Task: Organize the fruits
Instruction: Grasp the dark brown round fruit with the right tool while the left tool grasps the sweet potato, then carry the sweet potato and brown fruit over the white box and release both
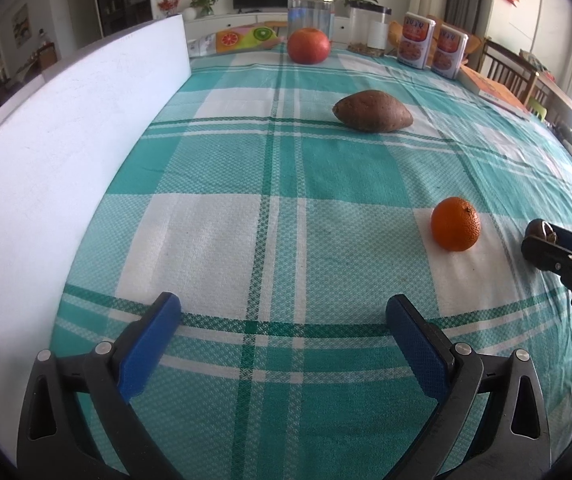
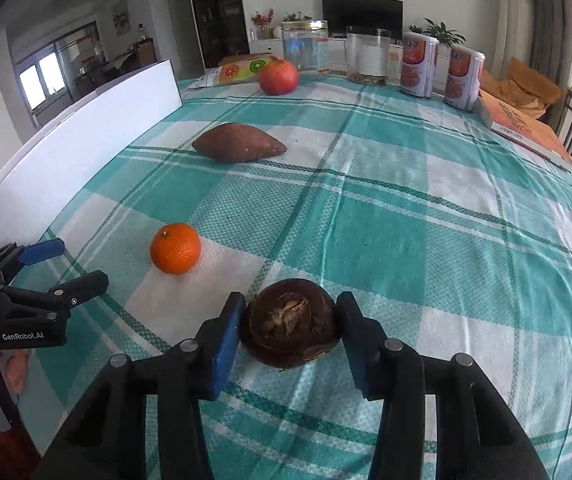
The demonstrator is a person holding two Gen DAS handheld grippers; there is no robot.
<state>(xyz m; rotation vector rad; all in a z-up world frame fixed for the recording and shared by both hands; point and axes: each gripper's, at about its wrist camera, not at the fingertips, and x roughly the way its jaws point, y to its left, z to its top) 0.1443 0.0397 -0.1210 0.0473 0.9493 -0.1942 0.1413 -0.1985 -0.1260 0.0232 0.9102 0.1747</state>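
My right gripper (image 2: 291,322) is shut on a dark brown round fruit (image 2: 290,322), held just above the checked tablecloth (image 2: 406,240). An orange (image 2: 175,247) lies to its left; it also shows in the left wrist view (image 1: 455,229). A sweet potato (image 2: 239,147) lies farther back, also in the left wrist view (image 1: 373,111). A red apple (image 2: 278,77) sits near the far edge, also in the left wrist view (image 1: 309,46). My left gripper (image 1: 284,316) is open and empty over the cloth, left of the orange.
A white board (image 1: 66,152) stands along the table's left side. At the back are two clear jars (image 2: 305,50), two cans (image 2: 419,65), a fruit-print bag (image 2: 242,70) and an orange book (image 2: 526,128). Chairs (image 1: 510,72) stand at the right.
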